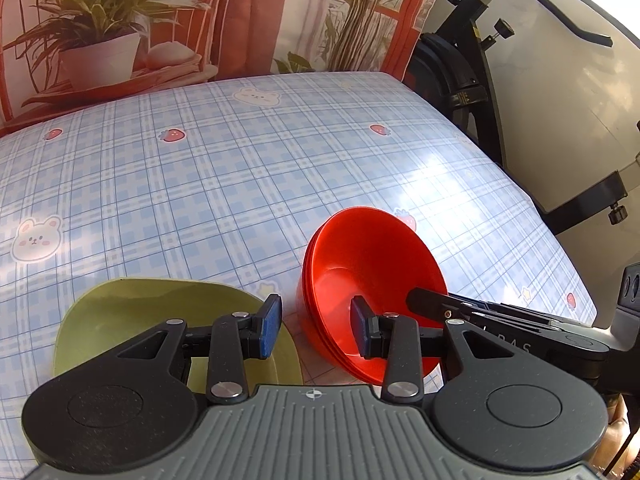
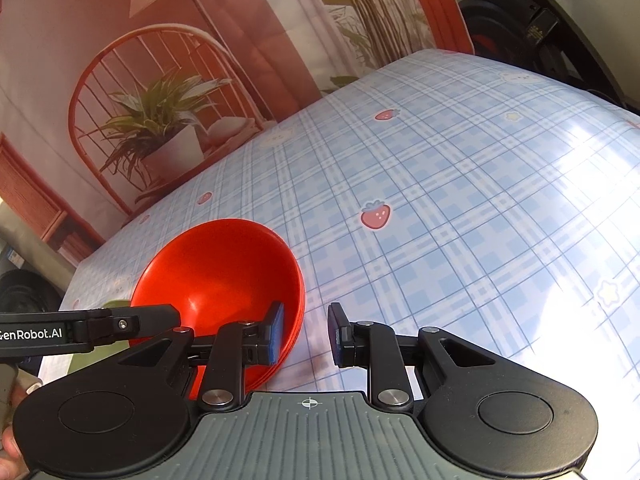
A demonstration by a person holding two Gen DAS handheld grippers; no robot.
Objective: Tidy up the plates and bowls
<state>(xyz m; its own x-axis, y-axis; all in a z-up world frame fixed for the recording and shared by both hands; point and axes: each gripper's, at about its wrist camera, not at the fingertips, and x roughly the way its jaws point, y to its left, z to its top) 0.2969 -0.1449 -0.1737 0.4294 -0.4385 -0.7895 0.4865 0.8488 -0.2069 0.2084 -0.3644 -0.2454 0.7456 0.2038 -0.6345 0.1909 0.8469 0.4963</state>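
A stack of red bowls stands on the checked tablecloth, tilted in both fisheye views; it also shows in the right wrist view. A green plate lies left of it. My left gripper is open, its jaws straddling the near left rim of the red bowls, one finger over the green plate. My right gripper is open, its jaws straddling the right rim of the bowls; it shows as a black bar in the left wrist view. The left gripper shows at the left of the right wrist view.
The blue checked tablecloth stretches far ahead. A printed backdrop with plants hangs behind the table. A black exercise machine stands past the table's right edge.
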